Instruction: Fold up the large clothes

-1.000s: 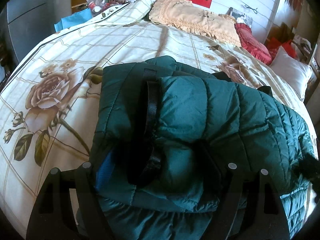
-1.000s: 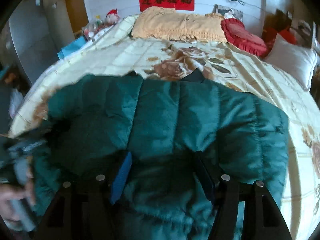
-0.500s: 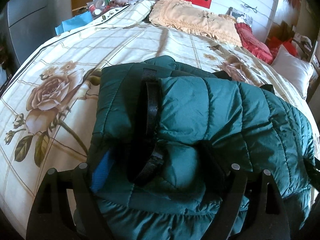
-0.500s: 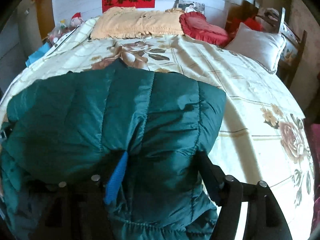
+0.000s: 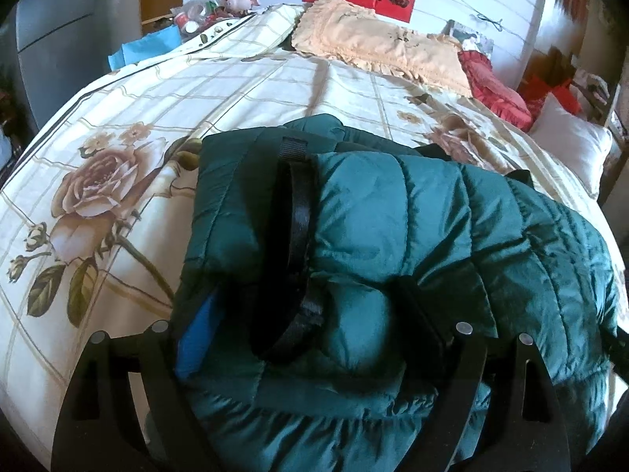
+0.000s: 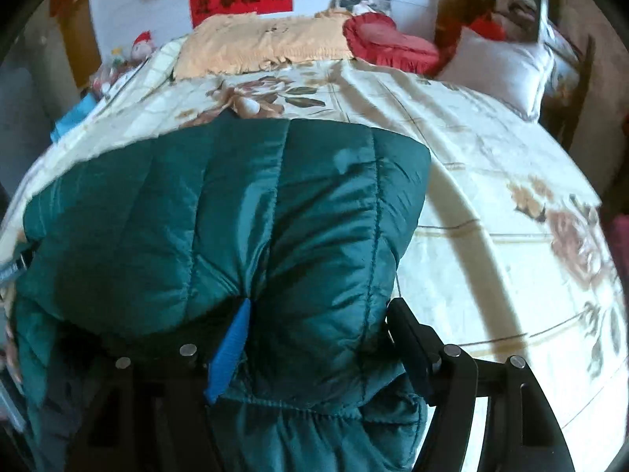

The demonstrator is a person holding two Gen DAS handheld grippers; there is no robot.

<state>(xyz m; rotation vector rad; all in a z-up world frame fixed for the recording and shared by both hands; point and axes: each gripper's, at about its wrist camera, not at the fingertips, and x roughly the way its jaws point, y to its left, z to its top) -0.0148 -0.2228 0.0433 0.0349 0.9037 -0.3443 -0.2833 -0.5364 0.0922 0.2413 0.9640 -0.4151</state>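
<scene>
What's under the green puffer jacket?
The floral bedsheet shows around the green puffer jacket. The black strap lies on top. Anything directly beneath is covered.

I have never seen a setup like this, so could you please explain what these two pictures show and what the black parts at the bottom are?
There is no robot here: a person holds a two-finger gripper in each hand, and each carries a fisheye camera looking along its fingers. One picture is from the left gripper, the other from the right gripper; the black parts are their fingers. Both appear to have a bunched part of a dark green puffer jacket between their fingers. It lies partly folded on a bed with a floral bedspread. A black strap lies along the jacket. Pillows sit at the far end.
</scene>
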